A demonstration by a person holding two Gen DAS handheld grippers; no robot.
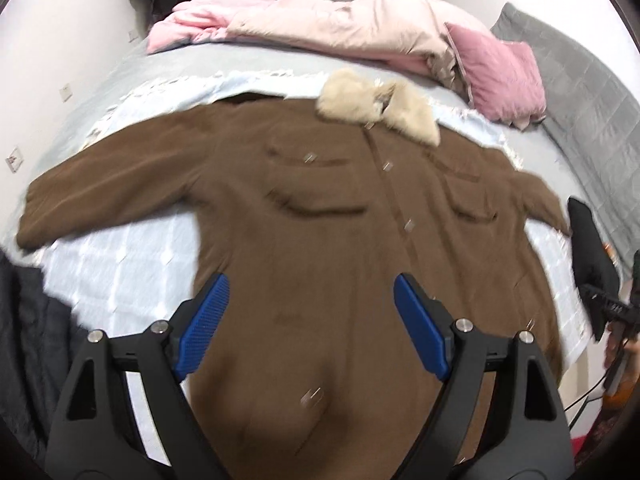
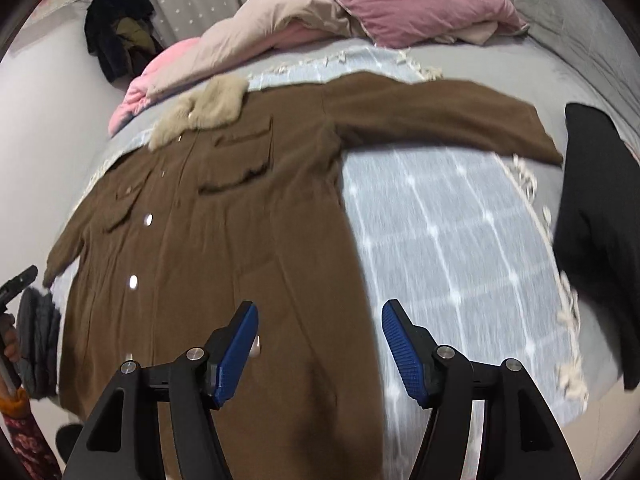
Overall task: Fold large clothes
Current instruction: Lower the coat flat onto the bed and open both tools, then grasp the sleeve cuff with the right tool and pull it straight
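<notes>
Grey bed (image 1: 120,68), pale checked blanket (image 2: 452,232) under spread brown coat (image 1: 320,208), pink quilt (image 1: 320,24), pink pillow (image 1: 500,72)

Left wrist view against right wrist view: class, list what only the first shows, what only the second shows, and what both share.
Only the left wrist view shows the coat's whole left sleeve, spread across the bed, and white wall sockets.

Only the right wrist view shows the whole right sleeve, and dark clothes hanging by the curtain, unclipped.

Both show the brown coat lying flat, buttoned, its cream fur collar, the pink pillow, the checked blanket, and open blue fingers holding nothing.
</notes>
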